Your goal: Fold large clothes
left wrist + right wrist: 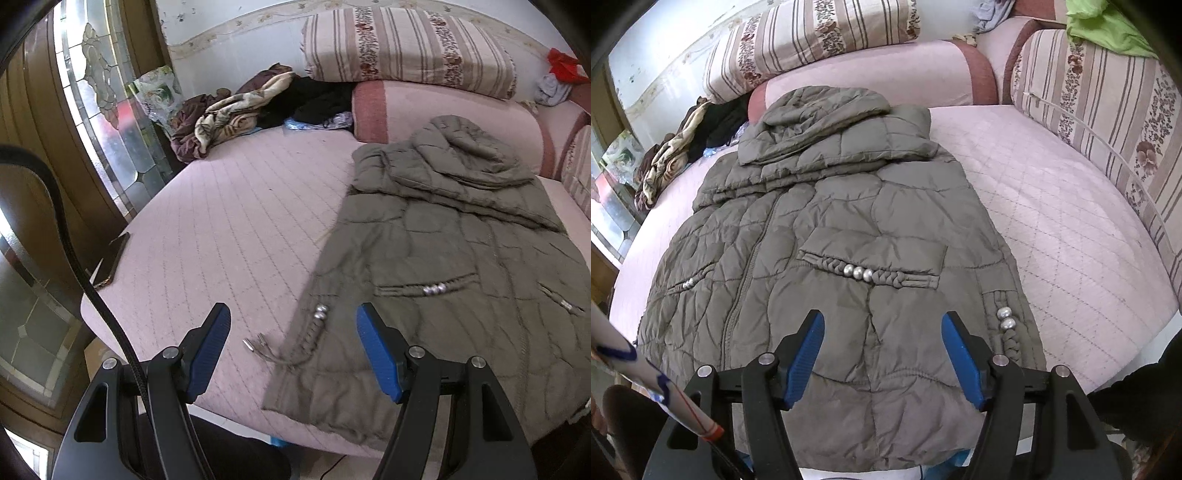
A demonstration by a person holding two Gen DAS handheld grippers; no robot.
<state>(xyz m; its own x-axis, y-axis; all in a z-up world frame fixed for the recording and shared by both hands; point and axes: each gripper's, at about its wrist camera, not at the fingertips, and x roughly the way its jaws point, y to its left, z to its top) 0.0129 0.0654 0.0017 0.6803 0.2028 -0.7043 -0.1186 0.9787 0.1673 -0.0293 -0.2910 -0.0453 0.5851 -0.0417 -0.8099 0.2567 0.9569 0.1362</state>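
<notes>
The olive quilted coat (827, 236) lies flat on the pink bed cover (1052, 206), hood up by the bolsters, sleeves seemingly tucked in. Both the left gripper (293, 319) and right gripper (882, 325) hover above with jaws apart, empty. Each should probably pinch one hem corner deeply and carry both evenly toward the hood

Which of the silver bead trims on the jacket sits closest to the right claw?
The two-bead trim near the jacket's right edge, beside the right claw. The three-bead pocket trim lies higher up; the other pocket's beads are far left.
</notes>
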